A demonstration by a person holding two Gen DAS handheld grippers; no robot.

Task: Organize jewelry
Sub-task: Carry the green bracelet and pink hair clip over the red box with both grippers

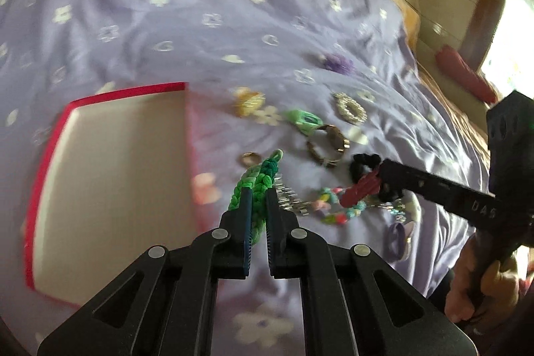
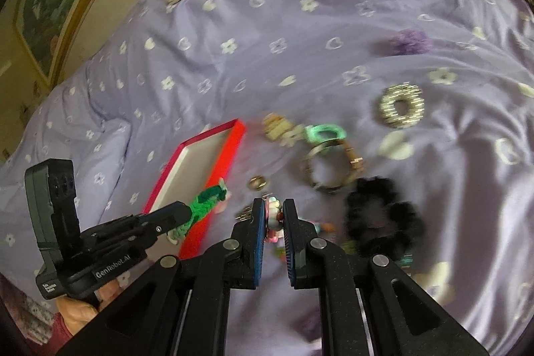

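On the lilac bedspread (image 1: 207,32), beside the red-rimmed tray (image 1: 110,182): green braided cord bracelet (image 1: 258,186), clamped between the left tongs (image 1: 259,209) near mid-length, its looped end pointing away. Judged light, soft and limp; it should drape rather than hold shape, and the braid gives good purchase anywhere.

Pastel bead bracelet (image 2: 274,216): right tongs (image 2: 274,219) pinched on it. Beads likely hard and slick, so grip across the strand.

Unsorted nearby: black scrunchie (image 2: 383,216), metal bangle (image 2: 328,169), small ring (image 2: 257,182), sparkly ring-shaped piece (image 2: 402,105).
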